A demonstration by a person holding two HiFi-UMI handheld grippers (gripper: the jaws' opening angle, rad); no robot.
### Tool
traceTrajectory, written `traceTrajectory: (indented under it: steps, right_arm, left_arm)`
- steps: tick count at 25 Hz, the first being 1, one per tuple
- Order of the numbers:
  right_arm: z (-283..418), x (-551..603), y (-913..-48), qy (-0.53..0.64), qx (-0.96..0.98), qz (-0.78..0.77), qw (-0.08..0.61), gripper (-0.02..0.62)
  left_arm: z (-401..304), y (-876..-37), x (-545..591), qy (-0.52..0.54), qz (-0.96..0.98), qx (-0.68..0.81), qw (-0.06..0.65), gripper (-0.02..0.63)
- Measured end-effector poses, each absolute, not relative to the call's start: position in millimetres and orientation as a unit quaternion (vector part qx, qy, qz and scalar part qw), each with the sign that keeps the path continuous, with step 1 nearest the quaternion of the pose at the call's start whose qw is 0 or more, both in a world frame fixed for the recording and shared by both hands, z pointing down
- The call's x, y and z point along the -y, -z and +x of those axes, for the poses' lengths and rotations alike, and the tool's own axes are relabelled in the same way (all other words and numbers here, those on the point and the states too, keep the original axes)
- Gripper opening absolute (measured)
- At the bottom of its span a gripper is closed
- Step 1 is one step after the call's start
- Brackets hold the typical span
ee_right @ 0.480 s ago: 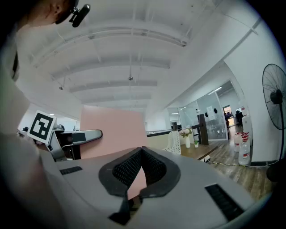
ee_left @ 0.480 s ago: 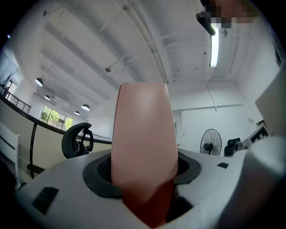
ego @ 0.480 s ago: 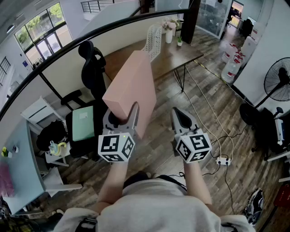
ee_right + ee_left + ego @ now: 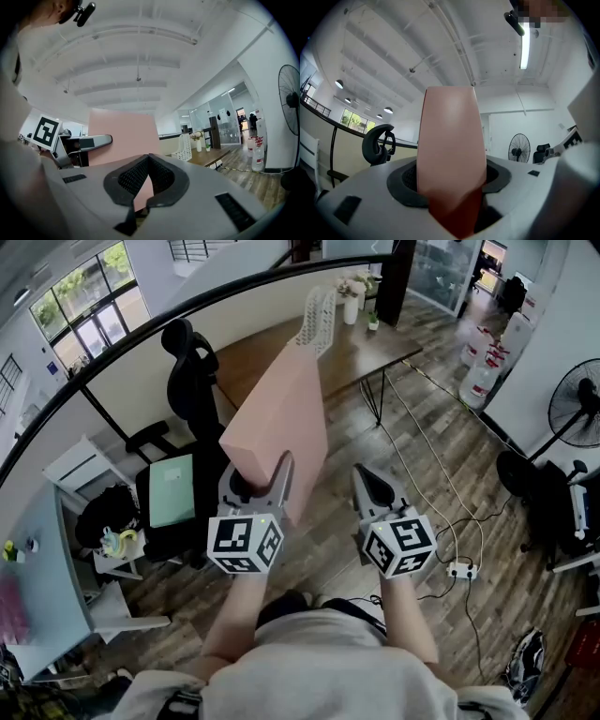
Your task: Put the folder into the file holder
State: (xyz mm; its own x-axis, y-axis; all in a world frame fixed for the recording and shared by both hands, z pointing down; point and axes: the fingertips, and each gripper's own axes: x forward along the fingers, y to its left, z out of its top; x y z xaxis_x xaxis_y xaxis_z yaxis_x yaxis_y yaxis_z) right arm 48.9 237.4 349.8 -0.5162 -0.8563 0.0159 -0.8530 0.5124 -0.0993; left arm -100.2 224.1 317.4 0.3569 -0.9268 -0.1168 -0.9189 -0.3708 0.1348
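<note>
Left tongs (image 4: 450, 190) are clamped on the folder (image 4: 281, 418) near its lower end. The folder is pink and stands up & fwd from the jaws, in the air. Right tongs (image 4: 149, 161) are closed on nothing, just right of the left pair and not touching the folder.

Step, prob.: carrying. The folder isn't in the holder (image 4: 317, 320) yet. The holder is white mesh on a desk (image 4: 361, 352), well ahead of both tongs, just past the folder's top edge in the head view.

Next move needs: get closer, line the folder's edge w/ the slot, lower it in, then let go. Right tongs could steady the free side.

Around: a chair (image 4: 192, 381) ahead-left of the left tongs, a vase (image 4: 350, 310) just beside the holder, a fan (image 4: 577, 404) far right. A floor cable (image 4: 412, 460) ahead of the right tongs is a trip risk. The folder itself blocks part of the sightline.
</note>
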Motion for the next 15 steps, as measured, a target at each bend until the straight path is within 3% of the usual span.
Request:
traceTrajectory:
  steps: [15]
  right_arm:
    - [81, -237, -368, 0.076, -0.876, -0.476, 0.017, 0.009]
  left_arm:
    - [-61, -320, -216, 0.08, 0.83, 0.551, 0.017, 0.295]
